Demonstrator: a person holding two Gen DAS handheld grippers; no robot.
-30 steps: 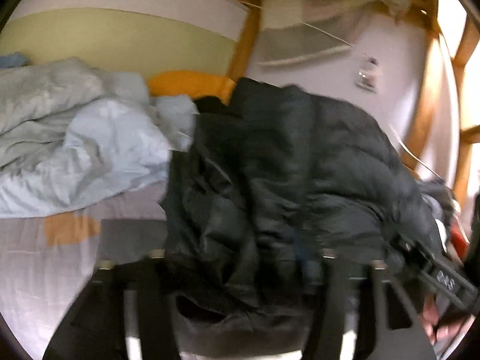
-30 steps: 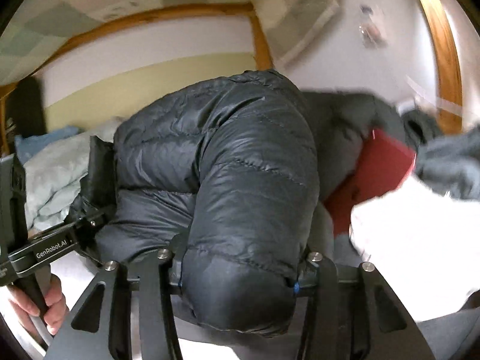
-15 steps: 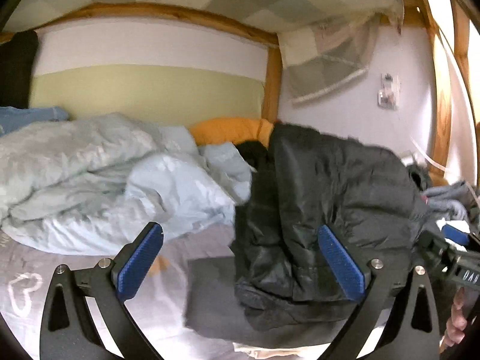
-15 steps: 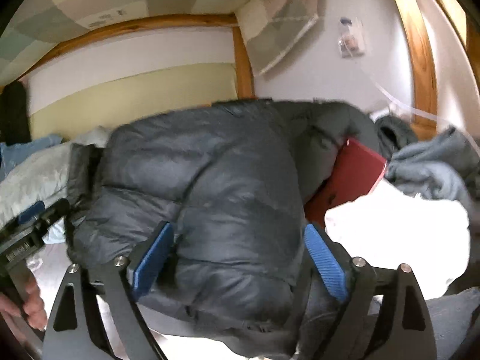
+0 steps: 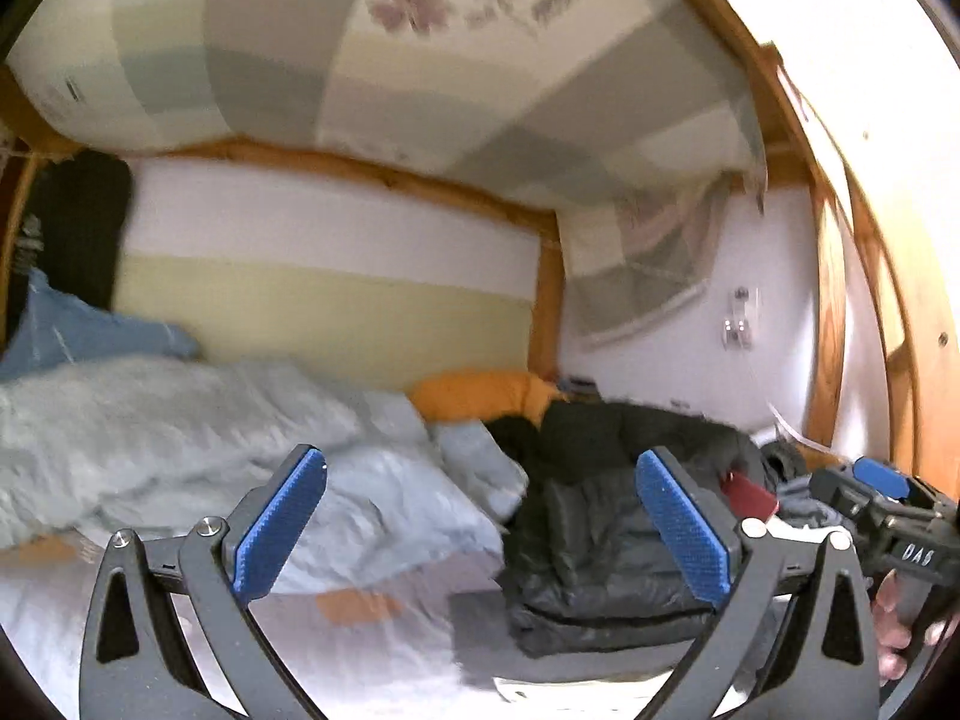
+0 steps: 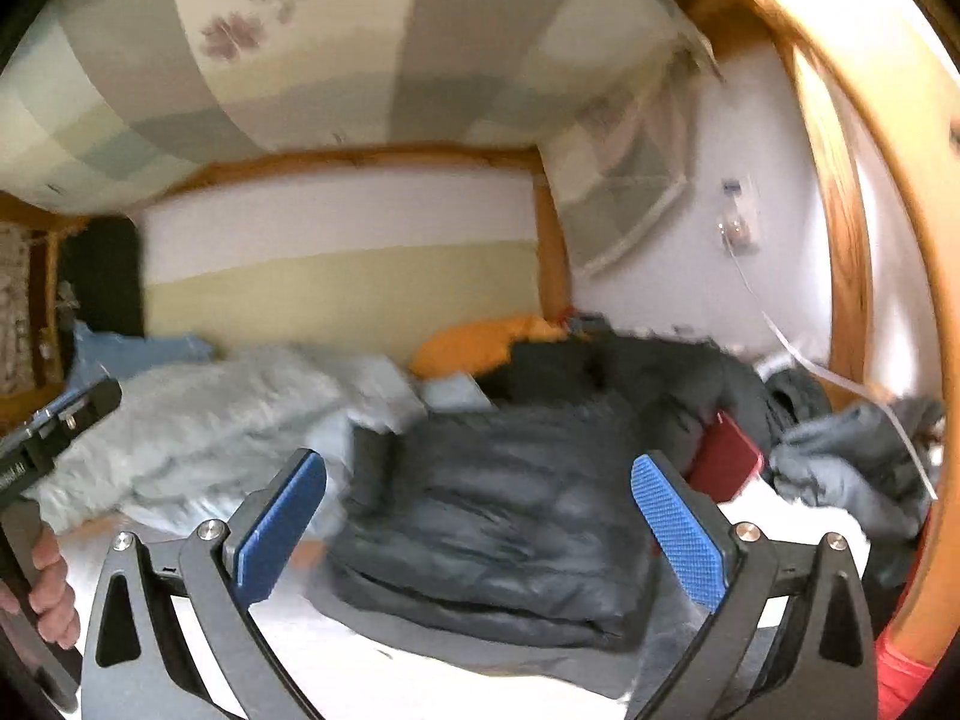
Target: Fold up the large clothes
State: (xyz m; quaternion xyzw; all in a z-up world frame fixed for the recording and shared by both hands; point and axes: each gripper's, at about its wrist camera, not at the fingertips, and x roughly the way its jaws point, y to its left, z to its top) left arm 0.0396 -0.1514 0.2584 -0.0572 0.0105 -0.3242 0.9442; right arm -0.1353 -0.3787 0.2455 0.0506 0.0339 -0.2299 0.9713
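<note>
A dark grey quilted puffer jacket [image 6: 510,510] lies folded in a bundle on the bed; it also shows in the left wrist view [image 5: 600,546]. My left gripper [image 5: 480,522] is open and empty, held above and back from the jacket, which lies toward its right finger. My right gripper [image 6: 480,522] is open and empty, with the jacket lying between and beyond its blue pads [image 6: 678,528]. The right gripper's body shows at the right edge of the left wrist view [image 5: 888,516].
A pale blue duvet [image 5: 210,456] is heaped on the left of the bed. An orange pillow [image 5: 480,390] lies at the back. A red item [image 6: 723,456], grey clothes [image 6: 852,456] and a white cloth [image 6: 780,516] lie right. Wooden bunk posts [image 5: 828,324] frame the bed.
Both grippers opened and let go of the jacket, then drew back and up. The jacket dropped onto the bed and lies in a bundle.
</note>
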